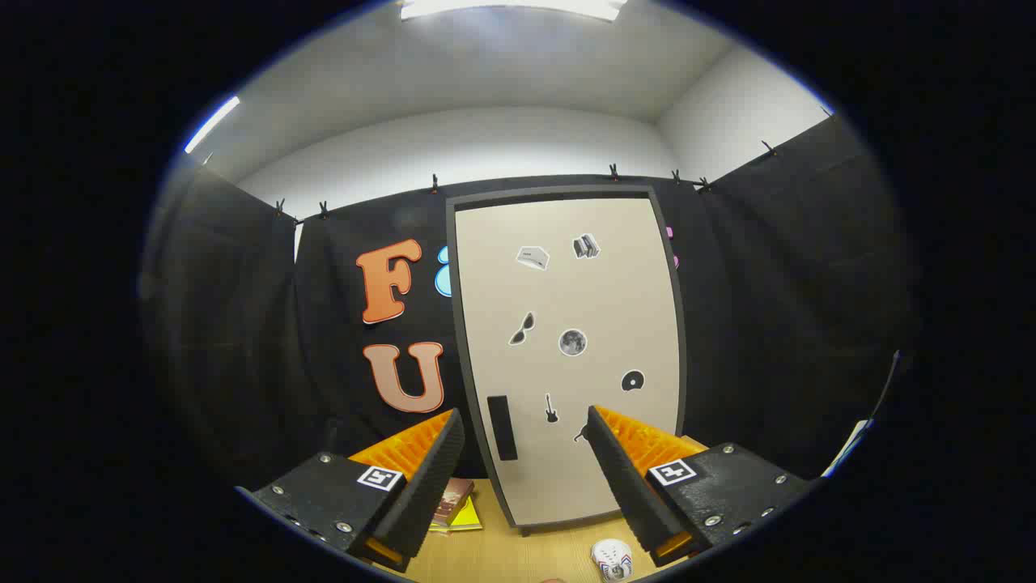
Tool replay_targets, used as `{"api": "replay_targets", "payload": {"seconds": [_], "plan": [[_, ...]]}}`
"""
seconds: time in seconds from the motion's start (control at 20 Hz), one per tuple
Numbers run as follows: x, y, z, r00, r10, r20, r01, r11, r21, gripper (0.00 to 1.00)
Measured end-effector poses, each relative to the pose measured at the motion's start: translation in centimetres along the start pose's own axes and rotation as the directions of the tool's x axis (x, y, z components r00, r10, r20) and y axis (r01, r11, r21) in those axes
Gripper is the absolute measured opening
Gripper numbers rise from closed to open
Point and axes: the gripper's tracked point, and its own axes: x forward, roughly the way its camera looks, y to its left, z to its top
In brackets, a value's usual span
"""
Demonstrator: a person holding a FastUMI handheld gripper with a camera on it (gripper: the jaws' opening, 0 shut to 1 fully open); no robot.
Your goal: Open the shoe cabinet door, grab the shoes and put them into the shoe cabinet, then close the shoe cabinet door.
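Two fingers (526, 429) spread before flat rectangular cabinet door (566, 324).

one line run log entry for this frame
stage: before opening | beige sticker-covered shoe cabinet door: shut | dark handle: ahead between fingers | gripper: open, empty | small white shoe: on wooden table

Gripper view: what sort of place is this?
Likely a staged recording booth: black cloth walls, a closed shoe cabinet on a wooden table, a small shoe. The hand-held gripper is open.
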Motion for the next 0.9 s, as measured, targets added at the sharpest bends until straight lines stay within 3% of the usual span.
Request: {"api": "replay_targets", "payload": {"seconds": [0.25, 0.9], "plan": [[-0.5, 1.2, 0.4, 1.0, 0.01, 0.005, -0.01, 0.999, -0.049, 0.95], [-0.6, 3.3, 1.0, 0.999, 0.031, 0.018, -0.031, 0.999, -0.035, 0.95]]}}
